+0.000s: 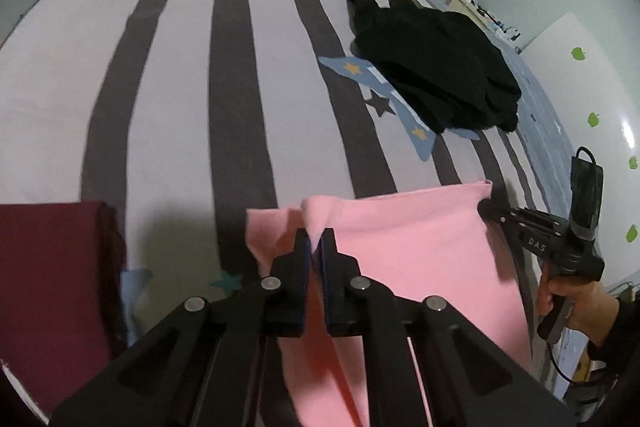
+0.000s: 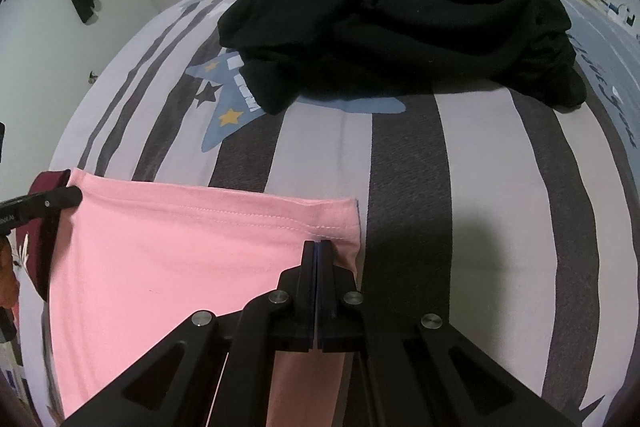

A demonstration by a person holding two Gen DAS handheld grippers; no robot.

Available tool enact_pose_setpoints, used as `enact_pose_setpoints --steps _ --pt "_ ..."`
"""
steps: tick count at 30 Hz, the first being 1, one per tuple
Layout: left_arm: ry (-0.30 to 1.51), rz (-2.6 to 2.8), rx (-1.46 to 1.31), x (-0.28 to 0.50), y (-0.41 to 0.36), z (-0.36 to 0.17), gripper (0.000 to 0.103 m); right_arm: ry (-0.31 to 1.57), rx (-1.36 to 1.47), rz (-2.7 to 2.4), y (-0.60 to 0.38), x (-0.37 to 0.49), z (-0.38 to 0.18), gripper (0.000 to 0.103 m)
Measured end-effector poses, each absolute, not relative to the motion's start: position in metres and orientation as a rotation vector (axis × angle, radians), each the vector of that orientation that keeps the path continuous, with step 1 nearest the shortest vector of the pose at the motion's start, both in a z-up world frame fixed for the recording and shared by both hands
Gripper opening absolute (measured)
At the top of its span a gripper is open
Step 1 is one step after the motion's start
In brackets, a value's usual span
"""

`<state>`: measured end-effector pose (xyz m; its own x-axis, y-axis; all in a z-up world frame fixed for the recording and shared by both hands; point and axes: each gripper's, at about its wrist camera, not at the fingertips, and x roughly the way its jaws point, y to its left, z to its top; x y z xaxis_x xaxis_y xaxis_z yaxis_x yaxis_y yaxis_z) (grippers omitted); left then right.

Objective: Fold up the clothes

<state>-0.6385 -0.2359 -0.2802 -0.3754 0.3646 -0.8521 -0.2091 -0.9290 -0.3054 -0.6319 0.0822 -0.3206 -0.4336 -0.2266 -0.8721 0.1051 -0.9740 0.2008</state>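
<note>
Both tools are clamped on the pink garment (image 2: 168, 251): the left tool (image 1: 316, 239) is pinched on its left top corner, the right tool (image 2: 318, 247) on the right top corner at the stitched hem. The garment is held stretched between them above the striped bed (image 1: 180, 87), its held edge running side to side and the rest hanging toward the person. A folded maroon garment (image 1: 52, 267) lies just left; a crumpled black garment (image 2: 392, 23) lies well ahead. Likely next: the edge is laid forward onto the clear bed between.
</note>
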Motion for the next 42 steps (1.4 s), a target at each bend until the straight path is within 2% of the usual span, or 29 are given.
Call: enact_pose_setpoints --steps 4,7,11,13,14,19,22,24,28,32,34,42 --pt "-0.337 2.560 -1.507 -0.645 -0.277 -0.267 0.003 -0.154 1.558 -2.497 0.084 -0.632 -0.320 0.000" --pt "-0.264 2.522 -1.510 -0.635 -0.278 -0.260 0.003 -0.173 1.557 -2.487 0.088 -0.631 -0.320 0.000" --pt "-0.320 2.370 -1.533 -0.595 -0.269 -0.255 0.004 -0.210 1.560 -2.465 0.094 -0.631 -0.317 0.000" --pt "-0.330 2.321 -1.521 -0.559 -0.264 -0.252 0.009 -0.207 1.553 -2.461 0.095 -0.628 -0.312 0.000" --pt "-0.335 2.301 -1.517 -0.540 -0.263 -0.250 0.011 -0.199 1.545 -2.465 0.096 -0.625 -0.307 0.005" --pt "-0.458 2.176 -1.574 -0.447 -0.263 -0.258 0.031 -0.065 1.419 -2.481 0.093 -0.569 -0.277 0.006" --pt "-0.489 2.099 -1.621 -0.399 -0.255 -0.268 0.035 -0.067 1.387 -2.427 0.077 -0.512 -0.264 0.006" --pt "-0.493 2.050 -1.645 -0.378 -0.248 -0.275 0.037 -0.130 1.384 -2.359 0.057 -0.517 -0.267 0.006" --pt "-0.495 2.031 -1.679 -0.363 -0.241 -0.287 0.041 -0.119 1.450 -2.251 0.029 -0.452 -0.271 0.006" --pt "-0.565 2.041 -1.679 -0.366 -0.242 -0.297 0.042 -0.150 1.534 -2.253 0.024 -0.443 -0.295 0.005" --pt "-0.617 2.018 -1.677 -0.370 -0.242 -0.301 0.050 -0.180 1.560 -2.266 0.028 -0.442 -0.300 0.004" --pt "-0.535 1.896 -1.641 -0.355 -0.218 -0.295 0.049 -0.152 1.567 -2.293 0.025 -0.439 -0.303 0.004"
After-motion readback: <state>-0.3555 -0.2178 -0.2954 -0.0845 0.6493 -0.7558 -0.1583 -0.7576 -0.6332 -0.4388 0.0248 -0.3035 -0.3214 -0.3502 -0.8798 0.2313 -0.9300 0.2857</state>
